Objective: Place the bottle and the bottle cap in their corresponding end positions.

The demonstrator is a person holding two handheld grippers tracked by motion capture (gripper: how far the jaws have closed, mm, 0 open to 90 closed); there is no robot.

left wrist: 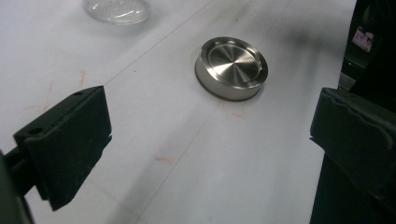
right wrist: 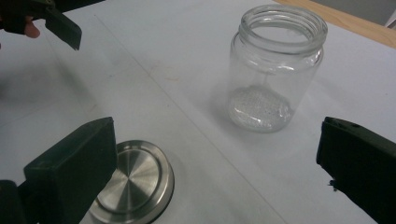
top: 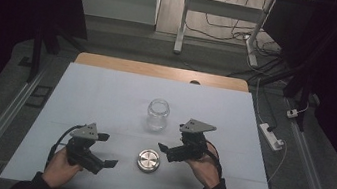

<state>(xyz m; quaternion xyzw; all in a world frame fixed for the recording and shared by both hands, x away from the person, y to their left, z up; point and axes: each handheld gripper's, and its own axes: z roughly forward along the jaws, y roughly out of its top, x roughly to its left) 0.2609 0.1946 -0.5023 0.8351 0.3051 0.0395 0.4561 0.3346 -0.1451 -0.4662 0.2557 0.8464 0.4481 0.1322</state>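
Both grippers hung with jaws apart and empty: the left gripper [top: 106, 150] near the table's [top: 106, 90] near edge, the right gripper [top: 172, 138] just right of the metal lid [top: 148, 161]. The lid lay flat toward the near edge, and the open glass jar [top: 158, 114] stood upright behind it near the table's middle. The low, smooth lid would likely slip from a shallow pinch, and a careless reach could tip the jar.

glass jar [top: 158, 114] and metal lid [top: 148, 161] apart, open table [top: 106, 90] between
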